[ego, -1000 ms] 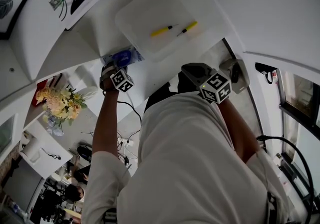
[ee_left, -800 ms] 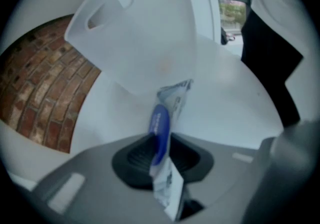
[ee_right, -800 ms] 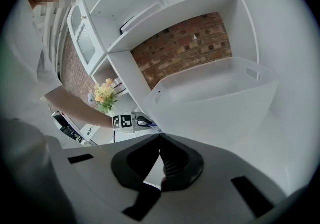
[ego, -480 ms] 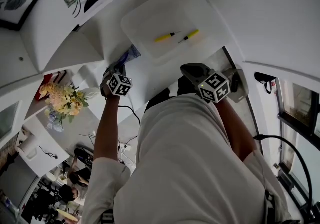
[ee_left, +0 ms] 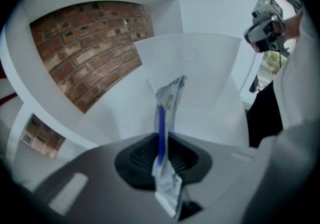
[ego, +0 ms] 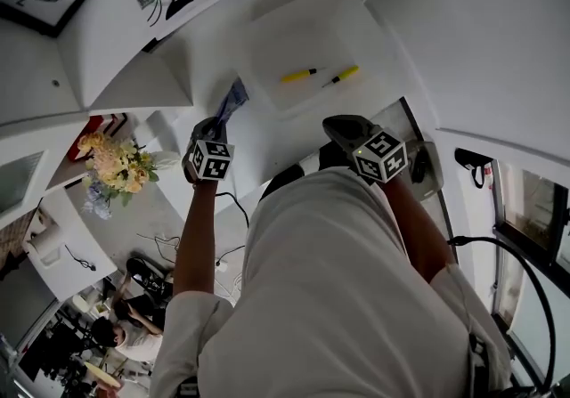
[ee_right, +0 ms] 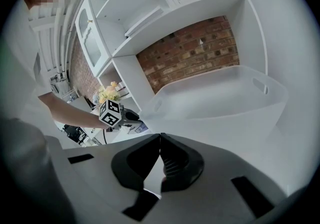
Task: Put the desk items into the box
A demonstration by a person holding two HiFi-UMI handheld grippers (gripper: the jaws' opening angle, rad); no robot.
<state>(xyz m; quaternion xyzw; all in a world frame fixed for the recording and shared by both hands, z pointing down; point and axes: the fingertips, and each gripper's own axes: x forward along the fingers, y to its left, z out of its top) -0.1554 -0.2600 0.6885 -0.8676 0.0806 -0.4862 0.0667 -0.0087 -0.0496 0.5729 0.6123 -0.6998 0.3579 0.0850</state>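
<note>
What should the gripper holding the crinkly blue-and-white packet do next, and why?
Probably carry the crinkly blue-and-white plastic packet forward over the white plastic box, then let go. The left gripper is shut on it, and it hangs beside the box's rim, not above it; two yellow pens already lie inside.

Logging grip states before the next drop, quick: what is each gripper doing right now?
Left gripper: jaws have just closed, shut on the blue-and-white packet.
Right gripper: shut, nothing between the jaws.
</note>
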